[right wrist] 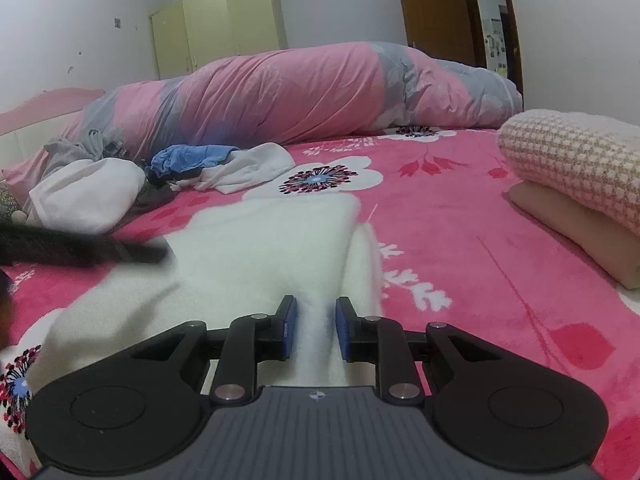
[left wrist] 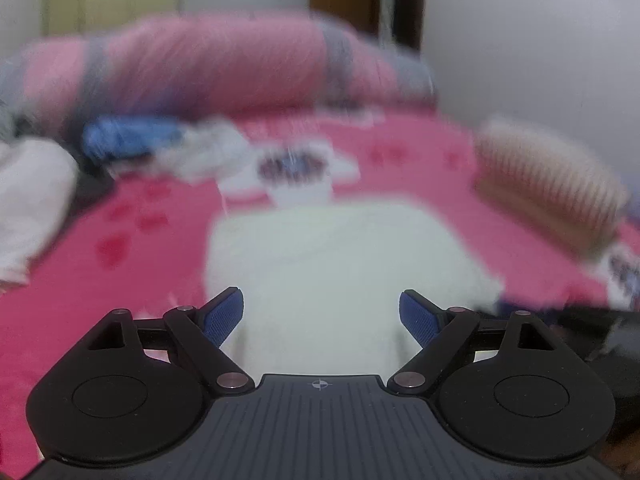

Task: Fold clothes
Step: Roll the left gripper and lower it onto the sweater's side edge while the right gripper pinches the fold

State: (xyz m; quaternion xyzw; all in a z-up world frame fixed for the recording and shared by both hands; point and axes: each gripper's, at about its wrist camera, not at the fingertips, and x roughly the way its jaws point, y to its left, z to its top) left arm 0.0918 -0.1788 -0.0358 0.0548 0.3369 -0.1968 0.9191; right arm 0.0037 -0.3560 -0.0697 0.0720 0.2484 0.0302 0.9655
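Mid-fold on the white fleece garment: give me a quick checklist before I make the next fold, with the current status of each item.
1. Right claw pinching a raised ridge of the fluffy white fleece garment: ok, fabric sits between the pads.
2. Left claw free to grab: ok, jaws wide apart, nothing pinched.
3. Left claw over the garment: ok, white fleece directly ahead.
4. Garment lying flat: not ok, its right edge is rolled up.
5. Pink flowered bedspread free beside the garment: ok to its right.
6. Sharp left view: not ok, blurred.

A rolled pink-grey duvet (right wrist: 280,92) lies before a yellow wardrobe (right wrist: 218,28).
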